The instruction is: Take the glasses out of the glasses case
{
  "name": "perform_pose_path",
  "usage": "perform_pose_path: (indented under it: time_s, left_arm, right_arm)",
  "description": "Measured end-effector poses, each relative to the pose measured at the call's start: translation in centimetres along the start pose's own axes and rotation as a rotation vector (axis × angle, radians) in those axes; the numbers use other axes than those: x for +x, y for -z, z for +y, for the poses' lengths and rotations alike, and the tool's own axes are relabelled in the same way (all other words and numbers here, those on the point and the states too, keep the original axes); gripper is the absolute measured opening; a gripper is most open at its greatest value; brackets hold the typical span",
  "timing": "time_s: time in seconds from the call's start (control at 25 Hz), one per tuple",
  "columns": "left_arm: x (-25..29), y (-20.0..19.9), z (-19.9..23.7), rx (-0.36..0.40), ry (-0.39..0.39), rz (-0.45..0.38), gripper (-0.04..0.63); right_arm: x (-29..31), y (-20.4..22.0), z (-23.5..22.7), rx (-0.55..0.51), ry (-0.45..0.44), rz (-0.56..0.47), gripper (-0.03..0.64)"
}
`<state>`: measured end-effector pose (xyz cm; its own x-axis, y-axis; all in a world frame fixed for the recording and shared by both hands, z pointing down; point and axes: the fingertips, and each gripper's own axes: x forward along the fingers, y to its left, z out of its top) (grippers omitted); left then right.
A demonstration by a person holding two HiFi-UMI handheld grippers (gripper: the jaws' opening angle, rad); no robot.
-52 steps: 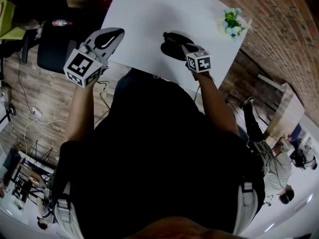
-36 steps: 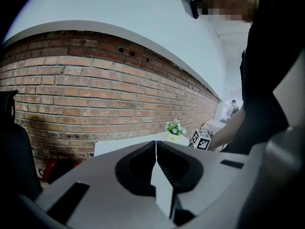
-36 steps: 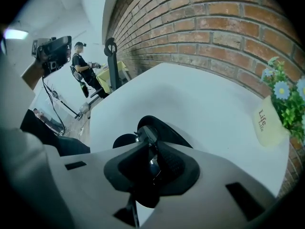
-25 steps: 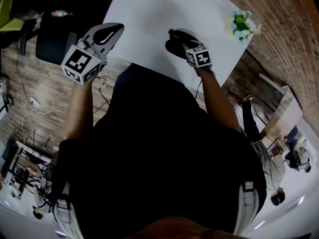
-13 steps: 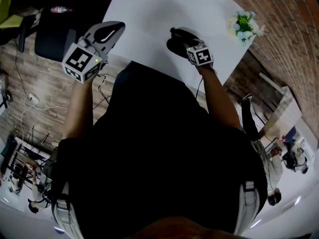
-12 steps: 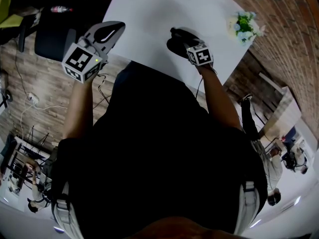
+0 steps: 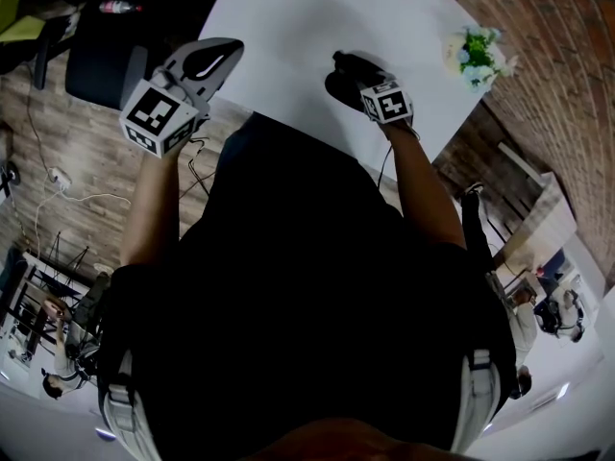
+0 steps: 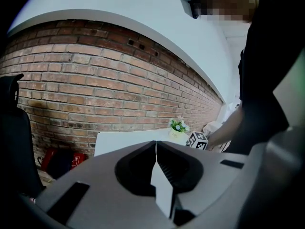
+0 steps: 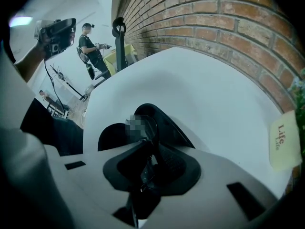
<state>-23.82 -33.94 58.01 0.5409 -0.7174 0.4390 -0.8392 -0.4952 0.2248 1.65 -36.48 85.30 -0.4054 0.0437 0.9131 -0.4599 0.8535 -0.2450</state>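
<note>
On the white table (image 7: 288,27) lies a black glasses case (image 7: 338,86), open, near the table's front edge. In the right gripper view the case (image 9: 169,125) spreads just beyond the jaws, and dark glasses (image 9: 147,128) rise out of it. My right gripper (image 9: 148,157) is shut on the glasses' frame; in the head view this right gripper (image 7: 354,73) sits right over the case. My left gripper (image 7: 221,56) hovers off the table's left front edge. In its own view the left gripper (image 8: 156,149) is shut with nothing between the jaws.
A small pot of flowers (image 7: 476,54) stands at the table's far right corner, with a pale card (image 9: 282,140) beside it. A brick wall (image 8: 95,89) runs behind the table. A dark chair (image 7: 96,70) stands on the wooden floor at left. A person (image 9: 90,44) stands far off.
The head view has drifted slightly. The right gripper stays at the case, a little farther in over the table. The left gripper hangs in about the same place.
</note>
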Motion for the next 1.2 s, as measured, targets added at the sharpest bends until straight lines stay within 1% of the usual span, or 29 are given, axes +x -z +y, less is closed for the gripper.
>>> perform_pose_path:
  time_s: [0.08, 0.24, 0.36, 0.44, 0.52, 0.72, 0.92, 1.04, 1.2]
  left_arm:
    - [-0.2, -0.1, 0.1, -0.018, -0.009, 0.007, 0.012]
    - [-0.4, 0.1, 0.2, -0.002, -0.012, -0.006, 0.012]
    - [-0.4, 0.1, 0.1, -0.029, -0.020, 0.004, 0.012]
    - [-0.6, 0.2, 0.1, -0.028, -0.017, -0.002, 0.012]
    - [-0.8, 0.4, 0.1, -0.020, -0.015, -0.005, 0.012]
    - [-0.9, 0.6, 0.2, -0.034, -0.023, 0.011, 0.012]
    - [-0.8, 0.7, 0.3, -0.018, -0.014, -0.006, 0.012]
    - [-0.9, 0.7, 0.1, -0.033, -0.010, -0.004, 0.012]
    - [-0.8, 0.6, 0.1, -0.013, -0.008, -0.012, 0.012]
  right_arm:
    - [0.1, 0.0, 0.1, -0.022, 0.000, 0.010, 0.084]
    - [0.2, 0.5, 0.3, -0.070, -0.004, 0.041, 0.084]
    - [0.4, 0.8, 0.4, -0.098, -0.003, 0.058, 0.084]
    - [0.4, 1.0, 0.4, -0.114, 0.009, 0.070, 0.083]
    - [0.5, 1.0, 0.3, -0.123, 0.019, 0.077, 0.078]
    - [0.7, 0.7, 0.2, -0.147, 0.028, 0.073, 0.060]
    - [0.8, 0.9, 0.0, -0.167, 0.035, 0.089, 0.055]
    - [0.8, 0.8, 0.0, -0.180, 0.043, 0.093, 0.052]
    - [0.7, 0.8, 0.0, -0.172, 0.045, 0.095, 0.049]
